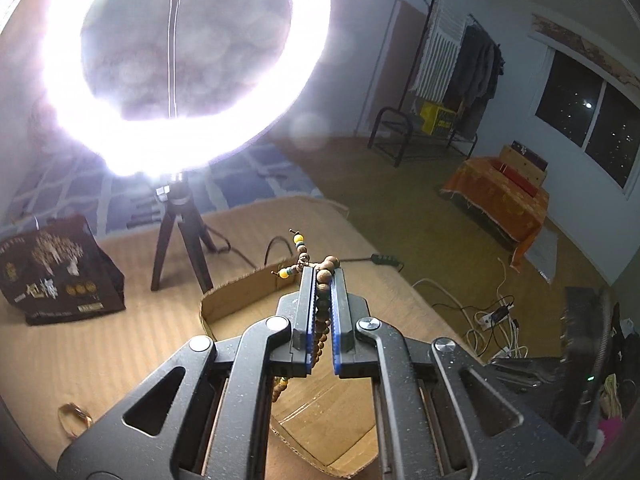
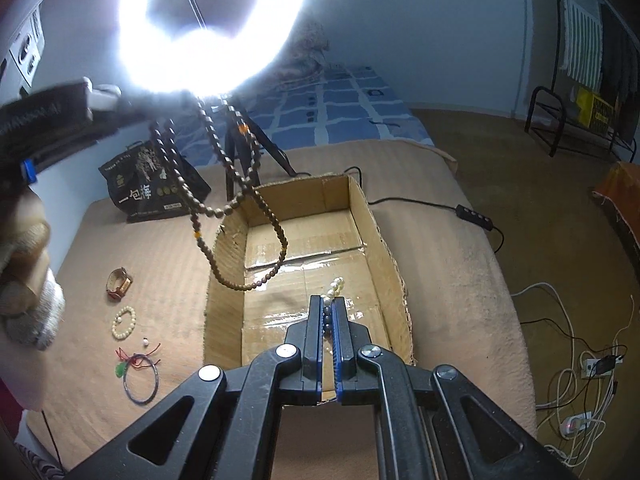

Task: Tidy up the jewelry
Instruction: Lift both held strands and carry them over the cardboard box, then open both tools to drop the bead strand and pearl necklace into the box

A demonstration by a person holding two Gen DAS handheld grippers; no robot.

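Left tongs (image 1: 323, 280) clamp the wooden bead necklace (image 1: 323, 276) – right tongs (image 2: 329, 308) pinch a pearl strand (image 2: 335, 286) over the cardboard box (image 2: 380, 216), twelve o'clock.

Both wrist views forward along tool fingers, close above the shared cardboard box (image 2: 376, 216) and ring light (image 1: 188, 68).

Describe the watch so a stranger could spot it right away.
Find the open cardboard box on the tan blanket, then look at the jewelry lying loose on the blanket to its left. The watch is the piece farthest back, beyond the pearl bracelet. Alone there, it has a brown strap and a gold-toned case, not beads or cord.
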